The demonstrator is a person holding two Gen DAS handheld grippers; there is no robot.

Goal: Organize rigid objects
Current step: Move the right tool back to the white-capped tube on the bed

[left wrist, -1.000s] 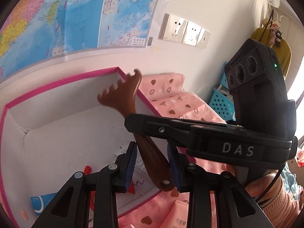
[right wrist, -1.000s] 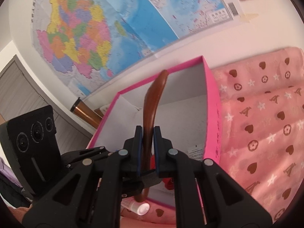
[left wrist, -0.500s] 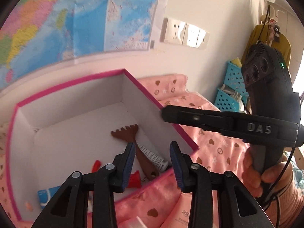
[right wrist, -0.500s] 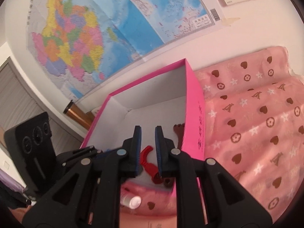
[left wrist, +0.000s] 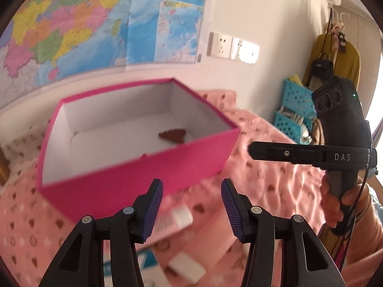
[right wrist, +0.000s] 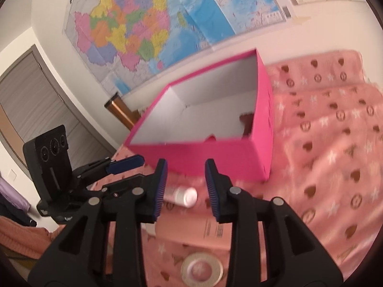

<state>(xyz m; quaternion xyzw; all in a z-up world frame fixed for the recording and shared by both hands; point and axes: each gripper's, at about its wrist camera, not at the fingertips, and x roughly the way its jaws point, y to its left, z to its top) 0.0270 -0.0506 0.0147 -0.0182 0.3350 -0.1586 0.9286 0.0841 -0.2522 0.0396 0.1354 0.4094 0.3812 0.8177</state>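
since both grippers are empty and their jaws are opening, this reads as the gap between one drop-off and the next pick. the left gripper (left wrist: 191,205) has its blue ribbed pads apart with nothing pressed between them; the right gripper (right wrist: 185,187) likewise stands parted and clamps nothing, though through its gap a pink tube with a white cap (right wrist: 182,195) lies on the bed just in front of the box. the pink box (left wrist: 134,167) sits on the bed (right wrist: 335,143) toward the wall edge, open side up, so that things can simply be lowered in from above. inside it, near the right wall, a brown comb-like piece (left wrist: 173,135) lies flat on the white floor, and a sliver of something red (right wrist: 210,138) peeps over the near wall; what it is i cannot tell. what is not yet sorted lies on the pink patterned cover along the near edge of the bed, between the box and the person: the tube, a white-capped item (left wrist: 185,267) lower in the left view, a flat pinkish package with printed text (right wrist: 213,229), and a round silver-rimmed tin (right wrist: 202,270). both grippers point downward at this cluster rather than into the box, which suggests the next thing is being chosen. the tube is round and lies crosswise, so it may roll if nudged; closing across its body rather than its cap would hold it best. motion blur softens the near items, so their labels are unreadable.
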